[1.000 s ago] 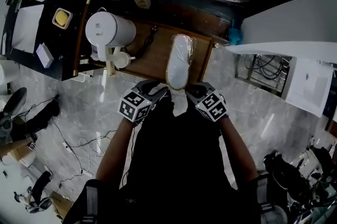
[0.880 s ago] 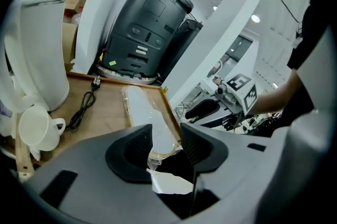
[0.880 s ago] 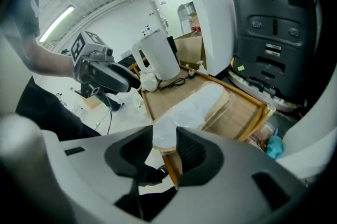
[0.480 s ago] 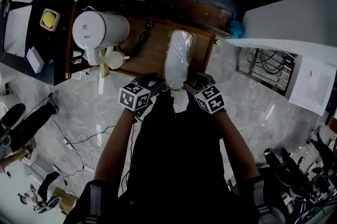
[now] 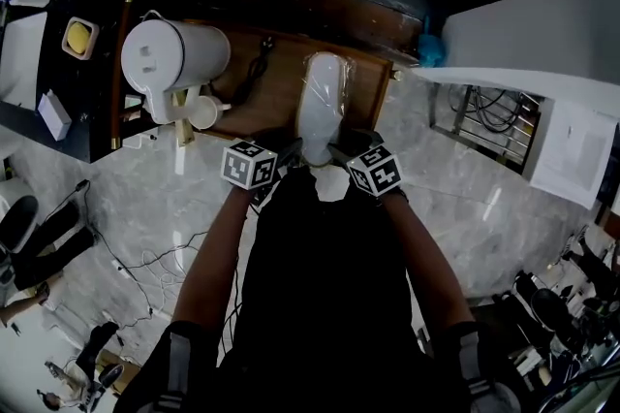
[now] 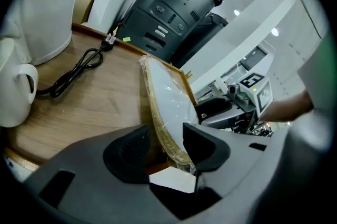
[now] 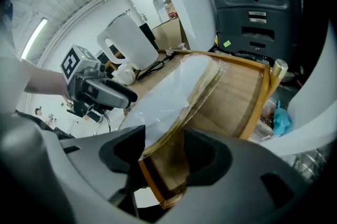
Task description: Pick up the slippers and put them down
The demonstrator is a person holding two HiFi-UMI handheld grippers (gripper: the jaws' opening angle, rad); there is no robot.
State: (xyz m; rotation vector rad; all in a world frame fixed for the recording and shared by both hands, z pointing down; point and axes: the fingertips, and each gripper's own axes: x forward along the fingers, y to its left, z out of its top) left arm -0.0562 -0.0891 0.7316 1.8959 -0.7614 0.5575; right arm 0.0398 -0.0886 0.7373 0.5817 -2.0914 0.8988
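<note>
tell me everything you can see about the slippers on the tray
The slippers are a white, flat bundle sealed in glossy clear plastic, with a tan sole edge. They lie lengthwise on the wooden tray, near its right rim. Their near end sits between the jaws of the left claw and right claw, which have just been opening.

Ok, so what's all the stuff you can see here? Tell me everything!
slippers pack: one, white in clear wrap, along the table's right side
table: one, brown wood, centre
kettle: one, white, table's left end
mug: one, white, beside the kettle
cord: one, black, between kettle and slippers pack
machine: one, dark grey, behind the table
left hand-held gripper: one, grey, jaws just opening, pack's near end between them
right hand-held gripper: one, grey, jaws just opening, same end between them
</note>
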